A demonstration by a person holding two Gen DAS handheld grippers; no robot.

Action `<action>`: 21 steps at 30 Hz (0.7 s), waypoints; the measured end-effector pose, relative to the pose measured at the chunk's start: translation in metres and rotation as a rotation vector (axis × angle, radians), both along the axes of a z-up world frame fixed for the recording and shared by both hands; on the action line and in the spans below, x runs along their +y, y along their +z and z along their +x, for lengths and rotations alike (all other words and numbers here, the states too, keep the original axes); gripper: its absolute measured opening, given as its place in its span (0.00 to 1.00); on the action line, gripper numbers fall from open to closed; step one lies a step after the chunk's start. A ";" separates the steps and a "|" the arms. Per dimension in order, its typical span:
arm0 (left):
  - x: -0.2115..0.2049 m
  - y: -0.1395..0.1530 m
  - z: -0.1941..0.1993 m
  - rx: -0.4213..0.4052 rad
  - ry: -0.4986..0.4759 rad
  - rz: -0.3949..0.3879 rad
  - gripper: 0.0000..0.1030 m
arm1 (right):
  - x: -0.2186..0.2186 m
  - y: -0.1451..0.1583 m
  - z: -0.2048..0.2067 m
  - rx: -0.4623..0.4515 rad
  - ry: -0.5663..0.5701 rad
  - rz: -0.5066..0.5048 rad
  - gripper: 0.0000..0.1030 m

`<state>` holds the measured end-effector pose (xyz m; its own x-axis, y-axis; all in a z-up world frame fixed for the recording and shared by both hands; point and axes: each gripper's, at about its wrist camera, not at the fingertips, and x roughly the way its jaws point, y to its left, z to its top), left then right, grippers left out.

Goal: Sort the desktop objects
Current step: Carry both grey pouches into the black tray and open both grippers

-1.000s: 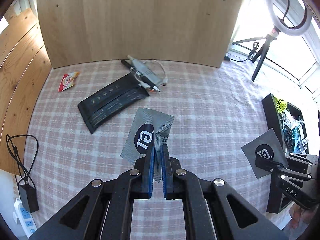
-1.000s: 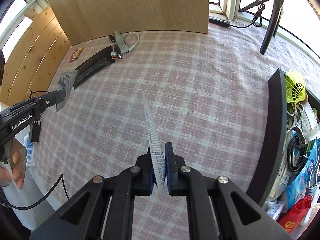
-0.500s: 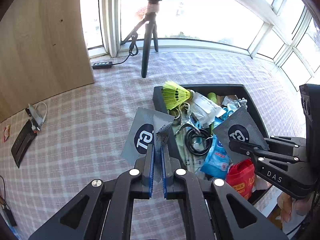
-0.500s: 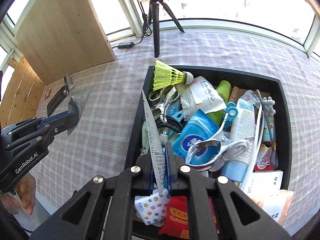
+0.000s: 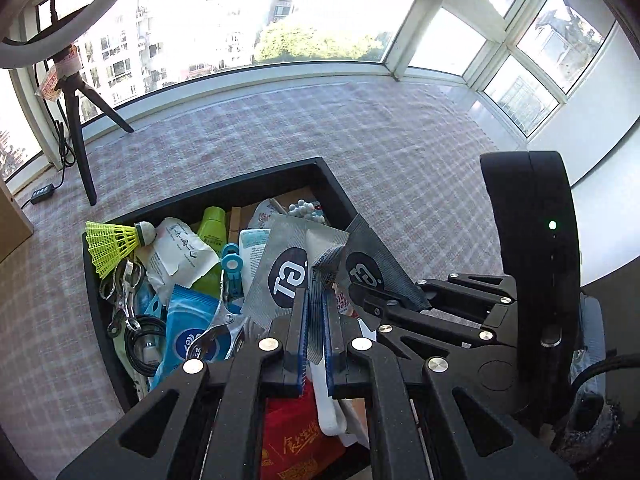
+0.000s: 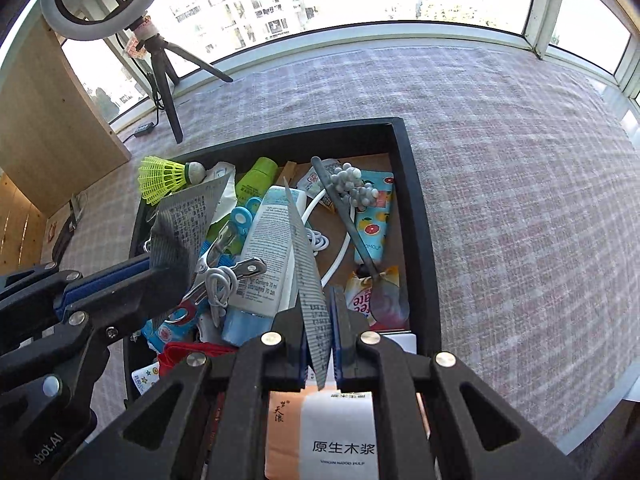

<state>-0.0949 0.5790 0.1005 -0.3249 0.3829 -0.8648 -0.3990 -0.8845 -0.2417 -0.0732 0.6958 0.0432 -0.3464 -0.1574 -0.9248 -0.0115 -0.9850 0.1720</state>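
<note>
Both grippers hover over the crowded black tray (image 6: 416, 208). The left gripper (image 5: 315, 316) fingers pinch a grey sachet (image 5: 280, 276); the right gripper (image 6: 320, 336) fingers pinch another sachet (image 6: 308, 264), toward 12 o'clock. Delivery step; next, releasing both into the tray.

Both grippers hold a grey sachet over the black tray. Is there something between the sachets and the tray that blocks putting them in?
Nothing visible blocks them. The left gripper and right gripper hold each grey sachet above the open black tray. The tray is crowded, so they would land on other items.

A checked tablecloth (image 6: 500, 160) carries a black tray (image 6: 418, 208), a tripod (image 6: 168, 92), perhaps a cable.
</note>
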 end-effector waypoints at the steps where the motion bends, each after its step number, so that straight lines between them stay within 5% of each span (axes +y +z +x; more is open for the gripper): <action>1: 0.005 -0.001 -0.002 -0.007 -0.004 0.004 0.05 | 0.006 -0.002 0.001 -0.005 -0.012 -0.002 0.09; 8: 0.024 -0.013 -0.010 -0.040 -0.002 -0.014 0.07 | 0.029 -0.009 0.001 -0.029 -0.044 -0.026 0.10; 12: 0.019 -0.015 -0.015 -0.038 0.032 -0.037 0.24 | 0.036 -0.010 -0.003 -0.045 -0.056 -0.041 0.11; 21: 0.001 -0.014 -0.016 -0.024 0.063 -0.056 0.23 | 0.039 -0.004 -0.004 -0.034 -0.062 -0.035 0.17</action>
<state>-0.1107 0.5797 0.0869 -0.3255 0.3128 -0.8923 -0.3367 -0.9202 -0.1998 -0.0773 0.7346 0.0397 -0.3250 -0.1692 -0.9305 -0.0786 -0.9756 0.2048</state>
